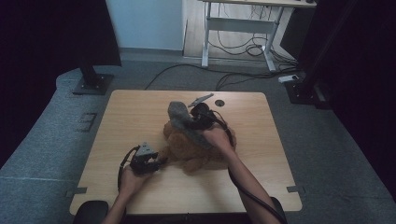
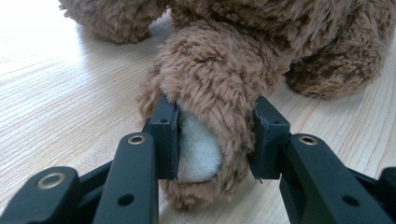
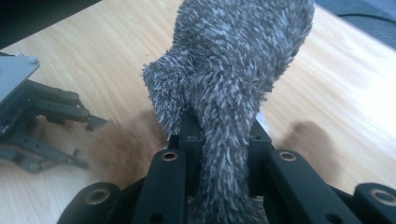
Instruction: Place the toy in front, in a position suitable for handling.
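A: From the high view, where do things stand?

B: A brown plush bear [image 1: 196, 144] lies in the middle of the wooden table [image 1: 130, 116]. The left gripper [image 1: 156, 162] sits low at the bear's near-left end, and the right gripper [image 1: 196, 116] is up over the bear with a grey fuzzy cloth [image 1: 184, 122] draped from it across the toy. I judge the step to be pulling that grey piece off, or over, the bear while the other hand pins it.

A: And the left gripper view?

B: The left gripper [image 2: 215, 140] is clenched on the bear's paw [image 2: 210, 107], both jaws pressing into the fur on either side of the white sole (the rest of the bear [image 2: 299, 37] lies just beyond, on the table [image 2: 60, 93]).

A: The right gripper view?

B: The right gripper [image 3: 223, 135] is clamped tight on a narrow fold of the grey cloth [image 3: 233, 60], which stands up ahead of the jaws, above the table. The left gripper [image 3: 42, 121] shows farther off. Next, I'd say, the pinning grip must hold firm while the cloth is drawn clear.
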Motion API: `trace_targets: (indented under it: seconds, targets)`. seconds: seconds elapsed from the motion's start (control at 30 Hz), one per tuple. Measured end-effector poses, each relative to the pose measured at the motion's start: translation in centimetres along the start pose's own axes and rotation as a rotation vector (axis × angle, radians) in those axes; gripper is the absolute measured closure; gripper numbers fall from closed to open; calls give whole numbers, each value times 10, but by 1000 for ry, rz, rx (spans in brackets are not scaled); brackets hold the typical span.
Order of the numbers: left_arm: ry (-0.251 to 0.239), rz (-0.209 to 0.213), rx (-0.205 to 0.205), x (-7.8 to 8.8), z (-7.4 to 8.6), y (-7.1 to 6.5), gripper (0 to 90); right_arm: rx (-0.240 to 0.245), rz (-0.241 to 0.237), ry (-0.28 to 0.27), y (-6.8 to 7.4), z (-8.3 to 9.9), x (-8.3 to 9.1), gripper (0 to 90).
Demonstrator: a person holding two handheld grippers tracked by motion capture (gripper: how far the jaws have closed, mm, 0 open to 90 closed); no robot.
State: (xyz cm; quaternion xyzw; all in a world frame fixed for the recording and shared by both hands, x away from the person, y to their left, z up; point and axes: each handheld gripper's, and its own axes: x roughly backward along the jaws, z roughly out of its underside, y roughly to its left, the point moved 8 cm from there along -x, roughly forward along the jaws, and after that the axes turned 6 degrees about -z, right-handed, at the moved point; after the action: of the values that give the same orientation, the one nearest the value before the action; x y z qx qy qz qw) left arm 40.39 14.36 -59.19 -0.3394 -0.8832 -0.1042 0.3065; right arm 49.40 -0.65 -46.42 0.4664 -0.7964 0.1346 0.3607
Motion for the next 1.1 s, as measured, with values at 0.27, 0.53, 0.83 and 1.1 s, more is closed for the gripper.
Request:
trace_targets:
  seconds: [0.27, 0.53, 0.83, 1.1]
  targets:
    - [5, -6, -5, 0, 0, -1, 598, 1, 27, 54, -7, 10, -24, 751]
    - [6, -9, -8, 0, 1, -2, 601, -17, 57, 34, -18, 22, -13, 750]
    - [6, -11, -8, 0, 1, -2, 601, -7, 129, 46, -33, 38, 6, 750]
    - [4, -7, -4, 0, 0, -2, 600, -26, 178, 61, -51, 58, 23, 750]
